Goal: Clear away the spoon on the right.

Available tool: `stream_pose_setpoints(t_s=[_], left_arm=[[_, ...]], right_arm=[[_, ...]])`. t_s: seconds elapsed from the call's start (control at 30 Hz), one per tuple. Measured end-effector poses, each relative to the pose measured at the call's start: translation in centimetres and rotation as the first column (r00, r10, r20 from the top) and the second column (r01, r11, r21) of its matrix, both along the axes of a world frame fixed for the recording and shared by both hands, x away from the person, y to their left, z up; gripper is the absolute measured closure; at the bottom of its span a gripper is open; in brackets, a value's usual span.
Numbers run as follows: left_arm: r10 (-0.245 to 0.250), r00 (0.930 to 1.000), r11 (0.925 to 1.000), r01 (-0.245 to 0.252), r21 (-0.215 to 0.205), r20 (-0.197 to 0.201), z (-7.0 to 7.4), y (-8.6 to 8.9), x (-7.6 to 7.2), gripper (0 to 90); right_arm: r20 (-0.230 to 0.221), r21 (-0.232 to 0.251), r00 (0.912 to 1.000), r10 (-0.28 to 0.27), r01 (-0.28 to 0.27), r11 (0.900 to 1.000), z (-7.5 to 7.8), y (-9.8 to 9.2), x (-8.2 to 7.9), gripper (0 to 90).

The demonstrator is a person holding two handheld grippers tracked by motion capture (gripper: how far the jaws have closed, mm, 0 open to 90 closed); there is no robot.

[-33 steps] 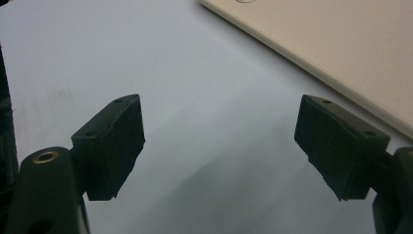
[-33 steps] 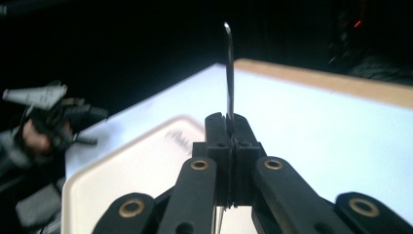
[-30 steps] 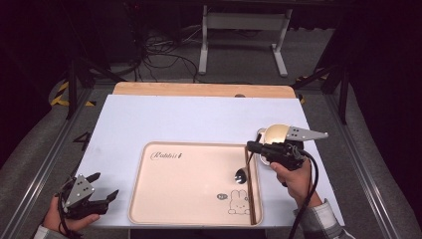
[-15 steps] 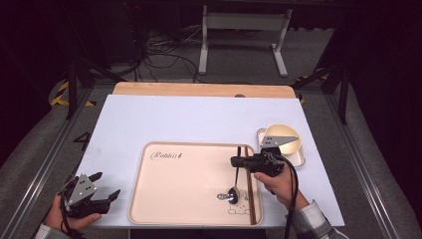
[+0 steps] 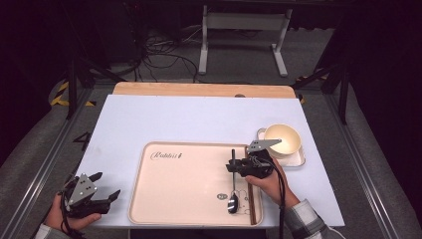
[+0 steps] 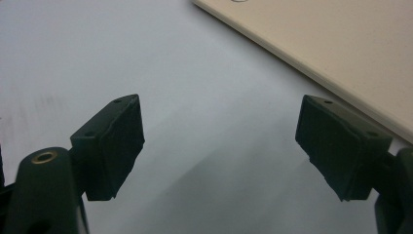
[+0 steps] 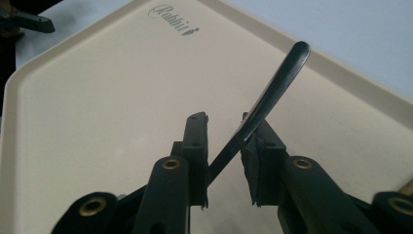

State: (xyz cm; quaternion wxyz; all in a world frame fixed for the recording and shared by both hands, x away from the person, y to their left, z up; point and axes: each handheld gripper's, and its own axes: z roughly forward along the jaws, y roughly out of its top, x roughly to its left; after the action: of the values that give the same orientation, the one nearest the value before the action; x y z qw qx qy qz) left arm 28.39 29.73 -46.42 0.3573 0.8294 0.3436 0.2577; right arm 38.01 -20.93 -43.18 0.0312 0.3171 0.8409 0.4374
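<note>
Blue table (image 5: 199,119) — bowl (image 5: 282,139) beside tray (image 5: 179,184), spoon (image 5: 233,184) between tongs (image 5: 232,166).

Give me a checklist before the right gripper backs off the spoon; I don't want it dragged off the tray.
1. Spoon on the tray: its bowl end rests inside the rim. Ok.
2. Right gripper let go: its jaws have just been opening, and the handle leans across the gap between them. Cannot tell if it is free.
3. Handle lying flat: it slants up off the tray. Not ok.
4. Left gripper out of the way: open, over the table left of the tray. Ok.
5. Bowl upright, right of the tray. Ok.
</note>
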Motion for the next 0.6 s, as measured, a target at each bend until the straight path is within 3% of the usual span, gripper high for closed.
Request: stream_pose_setpoints(t_s=[0.33, 0.37, 0.43, 0.47, 0.5, 0.6], left_arm=[[-0.004, 1.0, 1.0, 0.004, 0.001, -0.005, -0.09, -0.05, 0.06, 18.7], [-0.003, 1.0, 1.0, 0.003, 0.004, -0.006, -0.07, -0.05, 0.04, 18.7], [-0.001, 1.0, 1.0, 0.001, 0.001, -0.005, -0.06, -0.05, 0.01, 18.6], [-0.003, 1.0, 1.0, 0.003, 0.002, -0.004, -0.05, -0.02, 0.03, 18.6], [-0.001, 1.0, 1.0, 0.001, 0.003, -0.003, -0.06, 0.0, 0.05, 18.6], [-0.005, 1.0, 1.0, 0.005, 0.001, -0.005, -0.08, -0.03, 0.06, 18.6]], right_arm=[[0.007, -0.098, 0.9996, -0.027, 0.027, 0.995, -0.59, 0.36, 0.11, 66.8], [0.026, -0.154, 0.9993, -0.025, 0.029, 0.988, -0.75, 0.37, 0.14, 63.1], [0.037, -0.181, 0.9988, -0.032, 0.039, 0.983, -0.82, 0.43, 0.11, 60.2], [0.054, -0.232, 0.9977, -0.041, 0.052, 0.971, -0.89, 0.47, 0.11, 54.3], [0.064, -0.251, 0.9967, -0.051, 0.065, 0.966, -0.89, 0.47, 0.09, 51.6], [0.071, -0.247, 0.9957, -0.059, 0.075, 0.966, -0.69, 0.32, 0.12, 47.4]])
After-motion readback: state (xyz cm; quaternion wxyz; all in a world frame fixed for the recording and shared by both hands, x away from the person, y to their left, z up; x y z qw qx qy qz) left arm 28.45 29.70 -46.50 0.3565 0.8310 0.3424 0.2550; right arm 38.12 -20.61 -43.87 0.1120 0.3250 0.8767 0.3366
